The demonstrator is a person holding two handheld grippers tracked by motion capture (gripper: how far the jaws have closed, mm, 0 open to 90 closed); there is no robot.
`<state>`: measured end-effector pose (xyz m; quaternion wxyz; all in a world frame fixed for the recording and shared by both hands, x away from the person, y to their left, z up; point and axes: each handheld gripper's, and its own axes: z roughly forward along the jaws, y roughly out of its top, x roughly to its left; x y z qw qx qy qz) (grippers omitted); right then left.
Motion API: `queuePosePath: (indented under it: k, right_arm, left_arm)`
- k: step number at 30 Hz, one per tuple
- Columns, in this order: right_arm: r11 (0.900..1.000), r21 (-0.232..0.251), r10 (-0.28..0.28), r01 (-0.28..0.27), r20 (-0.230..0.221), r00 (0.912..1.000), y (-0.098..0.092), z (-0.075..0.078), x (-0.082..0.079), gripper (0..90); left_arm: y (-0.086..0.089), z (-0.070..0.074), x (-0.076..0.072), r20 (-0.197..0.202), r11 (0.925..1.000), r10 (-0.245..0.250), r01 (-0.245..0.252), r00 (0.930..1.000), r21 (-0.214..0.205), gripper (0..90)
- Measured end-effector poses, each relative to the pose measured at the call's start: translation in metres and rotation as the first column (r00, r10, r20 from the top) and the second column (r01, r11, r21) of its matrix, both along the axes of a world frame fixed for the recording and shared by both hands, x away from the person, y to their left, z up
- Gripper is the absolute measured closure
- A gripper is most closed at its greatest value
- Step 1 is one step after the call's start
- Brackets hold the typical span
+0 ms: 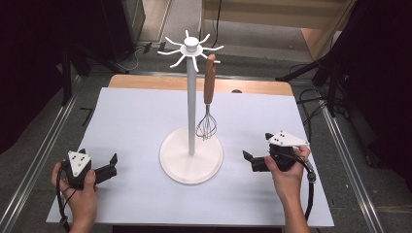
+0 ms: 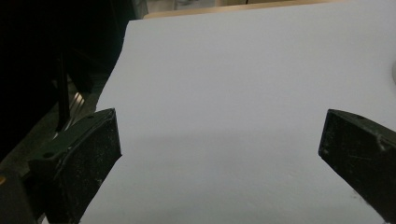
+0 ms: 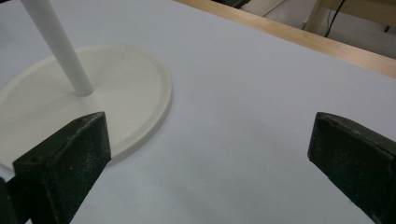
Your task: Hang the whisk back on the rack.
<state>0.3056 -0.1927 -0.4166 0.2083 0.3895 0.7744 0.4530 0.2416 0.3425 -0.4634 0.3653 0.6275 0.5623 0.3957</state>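
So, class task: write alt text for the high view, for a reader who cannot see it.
A wooden-handled wire whisk hangs from a white hook stand on a pale table. The left gripper and right gripper rest open either side.

I see a white utensil stand (image 1: 191, 154) at the centre of the white sheet (image 1: 136, 121), a whisk (image 1: 208, 97) hanging from a hook at its 1 o'clock. My left gripper (image 1: 114, 162) rests at 9 o'clock and my right gripper (image 1: 257, 150) at 3 o'clock, each with jaws spread, well apart from the base.

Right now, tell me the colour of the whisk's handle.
Reddish-brown wood; the whisk's handle shows best in the high view.
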Motion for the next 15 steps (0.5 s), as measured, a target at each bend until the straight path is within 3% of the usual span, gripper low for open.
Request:
queuePosePath:
  k: [15]
  right_arm:
    - [0.9987,0.005,-0.051,0.051,-0.035,0.9981,-0.024,-0.026,-0.008,0.0]
  left_arm:
    - [0.000,0.000,0.000,0.001,1.0000,-0.001,0.001,1.0000,-0.001,0.0]
